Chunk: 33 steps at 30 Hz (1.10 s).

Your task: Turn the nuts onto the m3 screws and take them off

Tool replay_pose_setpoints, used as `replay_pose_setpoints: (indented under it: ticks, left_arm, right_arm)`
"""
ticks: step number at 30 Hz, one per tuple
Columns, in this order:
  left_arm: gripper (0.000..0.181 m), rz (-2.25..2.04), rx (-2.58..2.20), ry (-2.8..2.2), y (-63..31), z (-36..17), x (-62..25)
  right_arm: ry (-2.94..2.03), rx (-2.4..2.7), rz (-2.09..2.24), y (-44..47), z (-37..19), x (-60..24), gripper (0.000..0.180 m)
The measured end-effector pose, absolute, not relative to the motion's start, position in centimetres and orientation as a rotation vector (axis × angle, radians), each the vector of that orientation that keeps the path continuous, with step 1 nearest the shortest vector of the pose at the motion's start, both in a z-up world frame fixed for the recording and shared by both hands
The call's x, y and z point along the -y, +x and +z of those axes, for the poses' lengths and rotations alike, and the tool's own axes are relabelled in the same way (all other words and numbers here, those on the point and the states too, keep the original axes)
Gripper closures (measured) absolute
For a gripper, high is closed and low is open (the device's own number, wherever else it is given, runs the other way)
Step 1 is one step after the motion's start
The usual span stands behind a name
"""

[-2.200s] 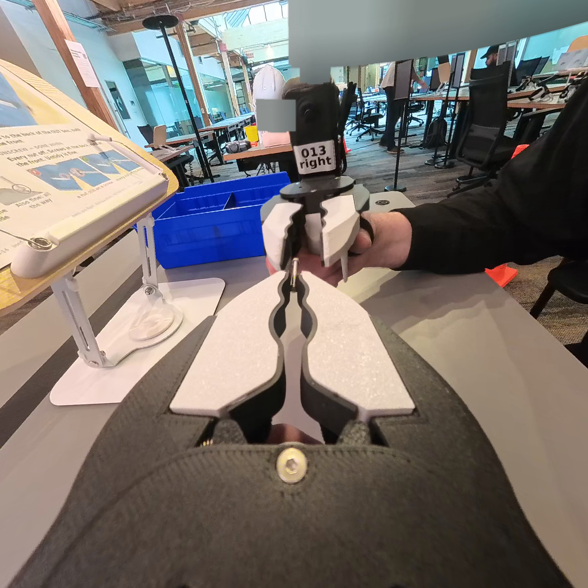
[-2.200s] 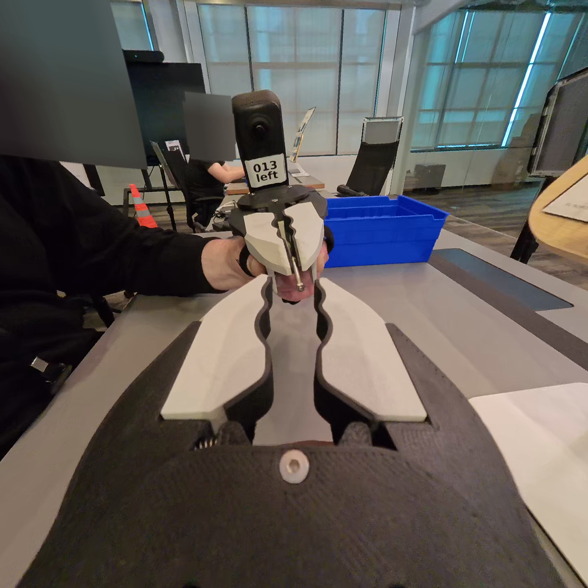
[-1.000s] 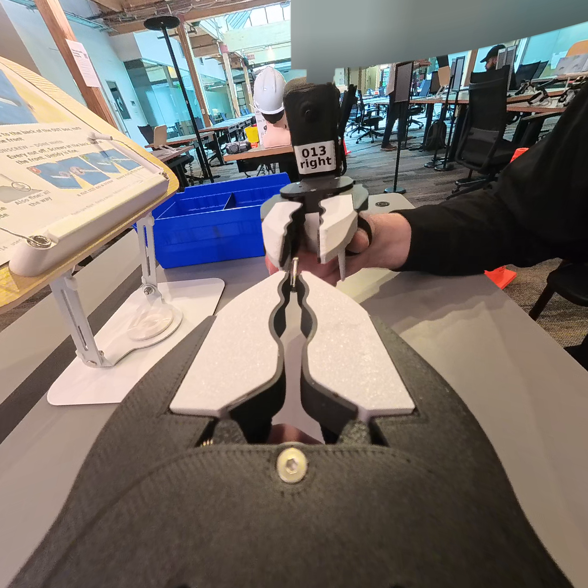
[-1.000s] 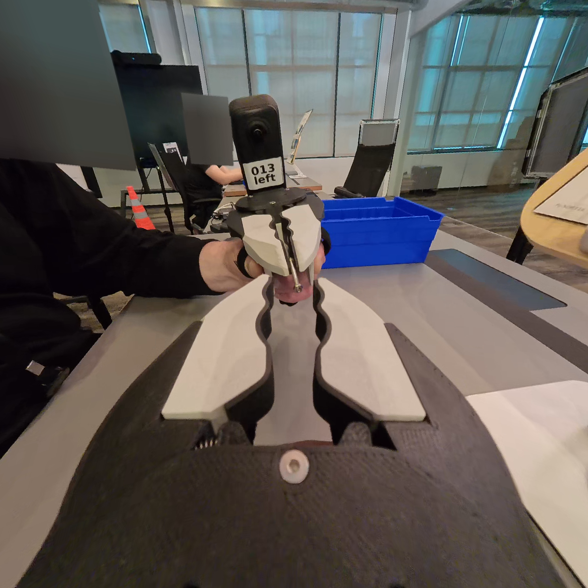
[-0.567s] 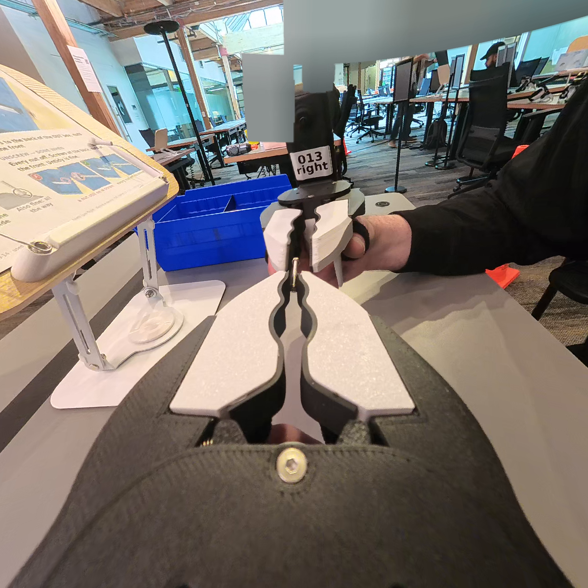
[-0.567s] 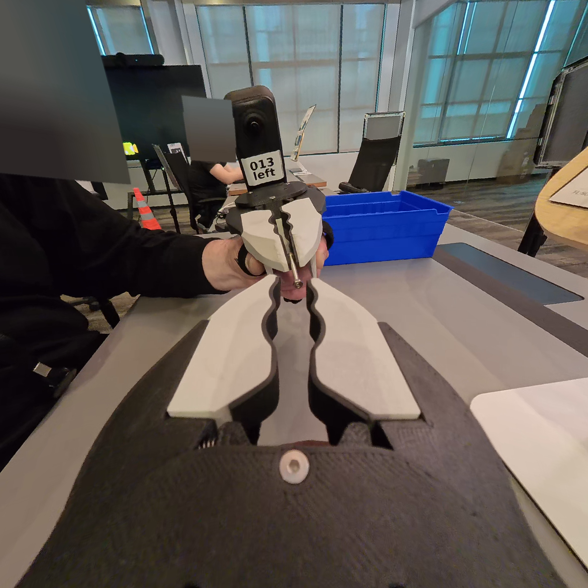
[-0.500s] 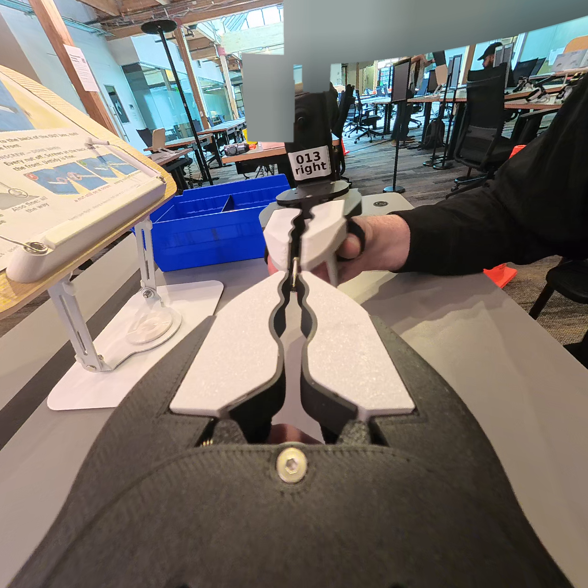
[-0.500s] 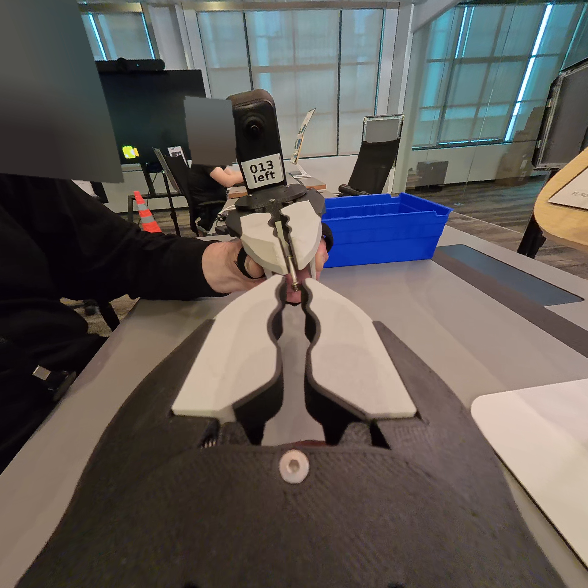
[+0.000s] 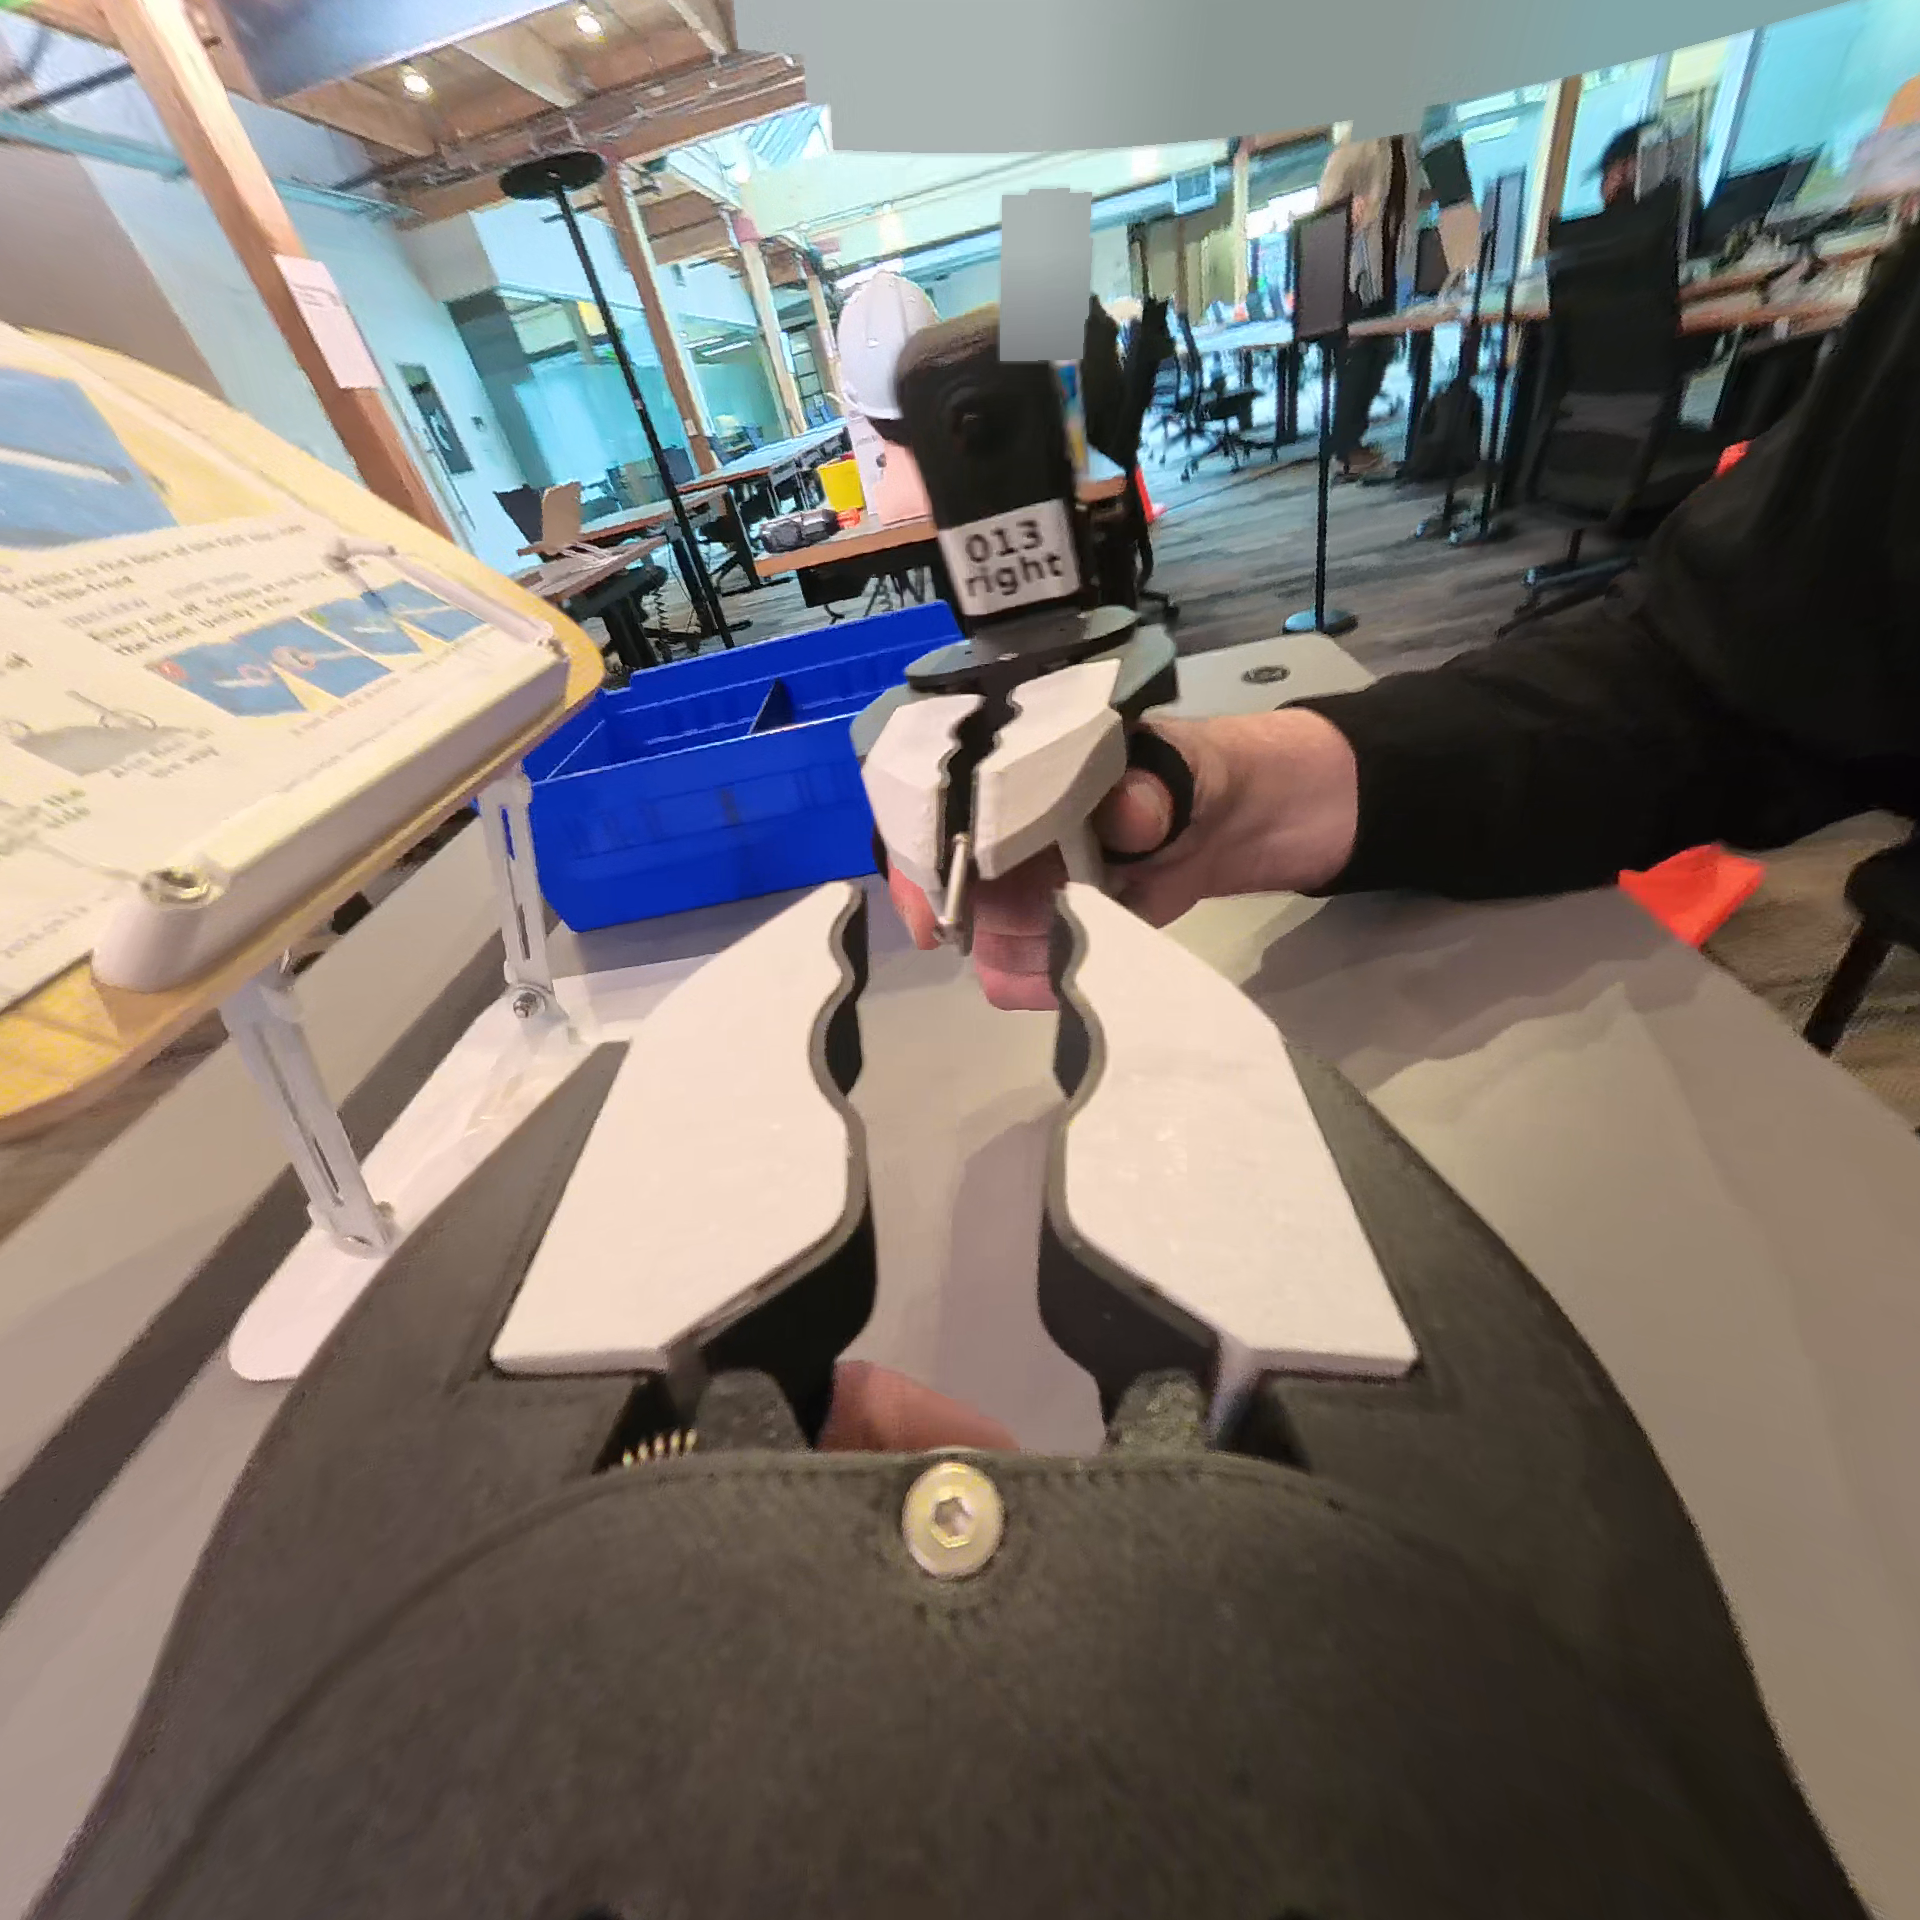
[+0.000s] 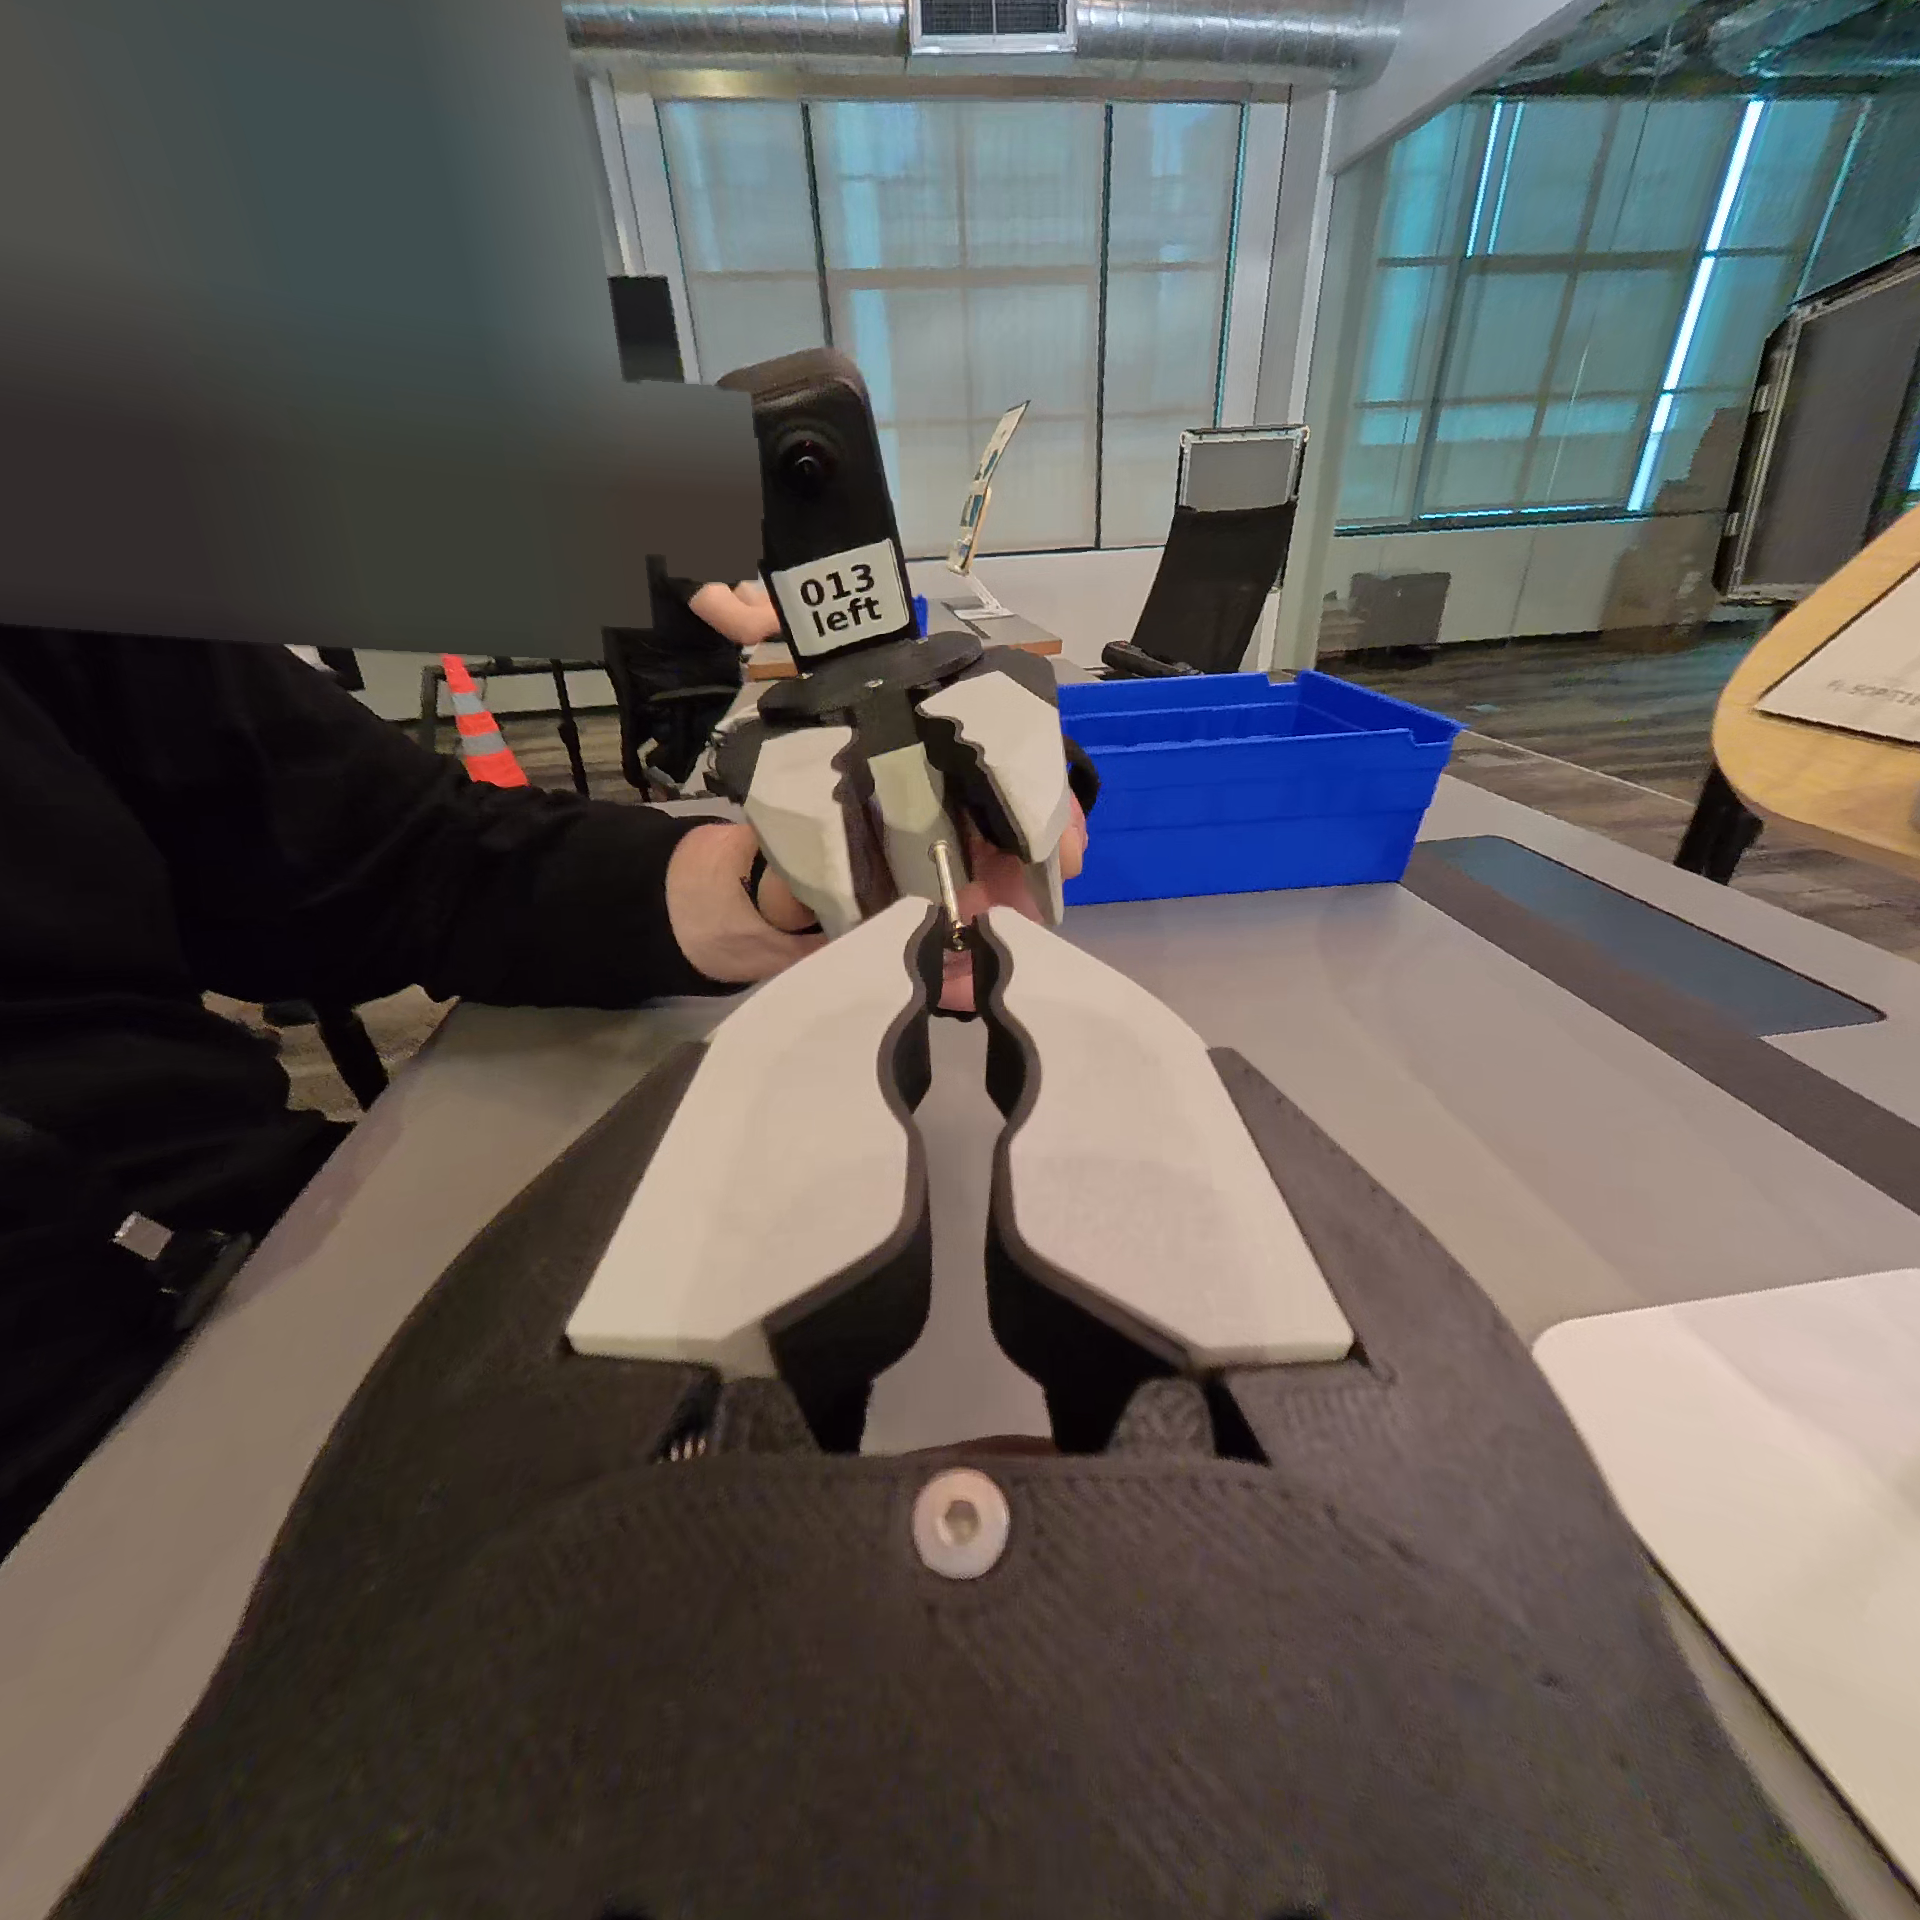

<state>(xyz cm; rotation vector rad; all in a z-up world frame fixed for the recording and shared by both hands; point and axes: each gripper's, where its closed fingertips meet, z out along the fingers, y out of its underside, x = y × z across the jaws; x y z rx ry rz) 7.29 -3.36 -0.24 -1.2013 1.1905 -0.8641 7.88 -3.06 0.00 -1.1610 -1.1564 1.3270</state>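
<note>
A small metal m3 screw is pinched at its near end between the tips of my right gripper, which is shut on it. The screw points away, toward my left gripper, which faces it with its fingers spread. In the left wrist view my left gripper is open and empty. The screw sticks out of the right gripper just beyond the left fingertips. I cannot tell whether a nut sits on the pinched end. Both grippers are held above the grey table.
A blue bin stands at the table's far side, also in the right wrist view. A tilted instruction board on a white-based stand is to the left. A person's black sleeves reach in. The grippers are tip to tip, or close to it.
My right gripper closed on the end of the screw that the left gripper held. My left gripper then opened and let go, so the screw now sits in the right gripper.
</note>
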Motion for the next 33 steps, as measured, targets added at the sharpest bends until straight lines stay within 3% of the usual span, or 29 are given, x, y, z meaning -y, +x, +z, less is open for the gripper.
replay_pose_setpoints:
  ticks: [3, 8, 18, 26, 32, 33]
  left_arm:
    - [0.148, -0.784, -1.221, -1.180, 7.6, -0.3, 3.6]
    - [0.177, -0.773, -1.248, -1.150, 7.5, -0.1, 4.0]
    - [0.178, -1.126, -1.147, -1.268, 7.4, 0.0, 3.9]
    - [0.178, -1.687, -0.981, -1.369, 7.6, -0.7, 4.5]
    - [0.177, -1.685, -1.000, -1.335, 8.2, -0.7, 4.7]
    - [0.168, -1.655, -1.005, -1.323, 8.2, -0.6, 4.6]
  right_arm:
    - [-1.163, 1.147, 1.386, 7.8, 0.1, 3.3, 0.175]
    - [-1.153, 1.144, 1.457, 7.8, 0.3, 3.8, 0.175]
    - [-1.091, 1.185, 1.237, 7.7, 0.6, 3.9, 0.175]
    - [-0.906, 1.405, 0.536, 7.9, -0.5, 4.3, 0.175]
    - [-0.930, 1.390, 0.599, 8.4, -0.5, 4.4, 0.175]
    - [-0.954, 1.381, 0.634, 8.4, -0.6, 4.2, 0.175]
